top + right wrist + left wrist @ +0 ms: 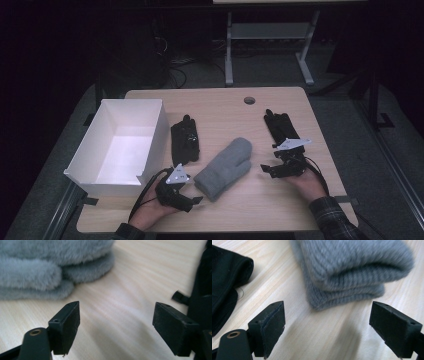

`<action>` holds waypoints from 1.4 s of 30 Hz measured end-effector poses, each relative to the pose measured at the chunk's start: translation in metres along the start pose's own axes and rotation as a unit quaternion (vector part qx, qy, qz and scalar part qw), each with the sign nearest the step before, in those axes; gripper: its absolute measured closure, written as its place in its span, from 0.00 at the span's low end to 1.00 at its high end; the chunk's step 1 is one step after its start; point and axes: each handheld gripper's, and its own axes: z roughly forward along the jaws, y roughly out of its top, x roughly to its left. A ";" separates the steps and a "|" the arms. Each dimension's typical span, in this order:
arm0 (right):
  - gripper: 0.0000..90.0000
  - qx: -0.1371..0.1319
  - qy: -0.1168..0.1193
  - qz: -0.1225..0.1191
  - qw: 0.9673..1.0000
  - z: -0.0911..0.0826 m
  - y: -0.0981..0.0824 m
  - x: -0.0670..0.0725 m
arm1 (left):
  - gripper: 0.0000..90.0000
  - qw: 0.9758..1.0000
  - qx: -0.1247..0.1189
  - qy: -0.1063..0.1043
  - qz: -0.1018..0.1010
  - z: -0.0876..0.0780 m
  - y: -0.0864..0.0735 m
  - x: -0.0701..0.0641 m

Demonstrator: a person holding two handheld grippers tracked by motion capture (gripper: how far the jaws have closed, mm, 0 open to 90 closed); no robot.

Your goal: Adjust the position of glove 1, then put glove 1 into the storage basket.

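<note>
1. The high view is dim; the room around the surface (280, 200) is nearly black, and the white box (120, 145) glares palely inside.
2. In the left gripper view the grey mitten (352, 267) is smeared with blur at its right end.
3. In the right gripper view the mitten is soft and out of focus; faint shadows lie under the fingers (66, 327).

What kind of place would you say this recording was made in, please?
Probably a lab or office workroom: a small wooden table stands on grey carpet, cables trail across the floor behind it, and a second desk's metal legs show beyond. The surroundings are dim.
</note>
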 end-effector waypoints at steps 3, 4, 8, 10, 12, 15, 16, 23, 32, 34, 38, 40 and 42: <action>0.22 0.011 0.002 -0.004 1.000 0.004 -0.004 0.000 | 0.14 1.000 -0.008 -0.003 0.000 -0.004 0.006 -0.002; 0.21 0.014 0.003 -0.006 1.000 0.006 -0.005 0.000 | 0.14 1.000 -0.009 -0.004 -0.002 -0.006 0.008 -0.004; 0.19 0.017 -0.007 -0.019 1.000 0.009 -0.006 0.003 | 0.14 1.000 -0.011 -0.004 -0.007 -0.014 0.017 -0.005; 0.15 0.019 -0.012 -0.034 0.999 0.011 -0.007 0.006 | 0.14 1.000 -0.018 -0.011 -0.016 -0.018 0.021 -0.003; 0.15 0.018 -0.011 -0.035 0.999 0.012 -0.008 0.008 | 0.14 0.999 -0.028 -0.011 -0.028 -0.021 0.026 -0.001; 0.15 0.003 -0.011 -0.038 0.999 0.012 -0.011 0.007 | 0.14 0.999 -0.026 -0.007 -0.030 -0.024 0.034 0.003; 0.15 -0.005 -0.009 -0.034 0.999 0.012 -0.013 0.008 | 0.15 0.999 -0.026 -0.008 -0.033 -0.024 0.037 0.005; 0.15 -0.011 -0.012 -0.034 0.999 0.012 -0.014 0.009 | 0.15 0.999 -0.028 -0.014 -0.040 -0.018 0.064 0.017; 0.15 -0.010 -0.012 -0.030 0.999 0.012 -0.014 0.010 | 0.15 0.999 -0.029 -0.027 -0.035 0.004 0.092 0.037; 0.15 -0.010 -0.012 -0.030 0.999 0.013 -0.014 0.010 | 0.15 0.999 -0.027 -0.029 -0.037 0.011 0.097 0.039; 0.15 -0.011 -0.013 -0.030 0.999 0.013 -0.014 0.010 | 0.15 0.999 -0.007 -0.038 -0.026 0.032 0.107 0.041; 0.15 -0.010 -0.014 -0.027 0.999 0.013 -0.014 0.010 | 0.15 0.999 -0.001 -0.046 -0.025 0.041 0.109 0.041; 0.15 -0.010 -0.015 -0.026 1.000 0.013 -0.013 0.010 | 0.15 0.999 0.011 -0.048 -0.022 0.049 0.110 0.041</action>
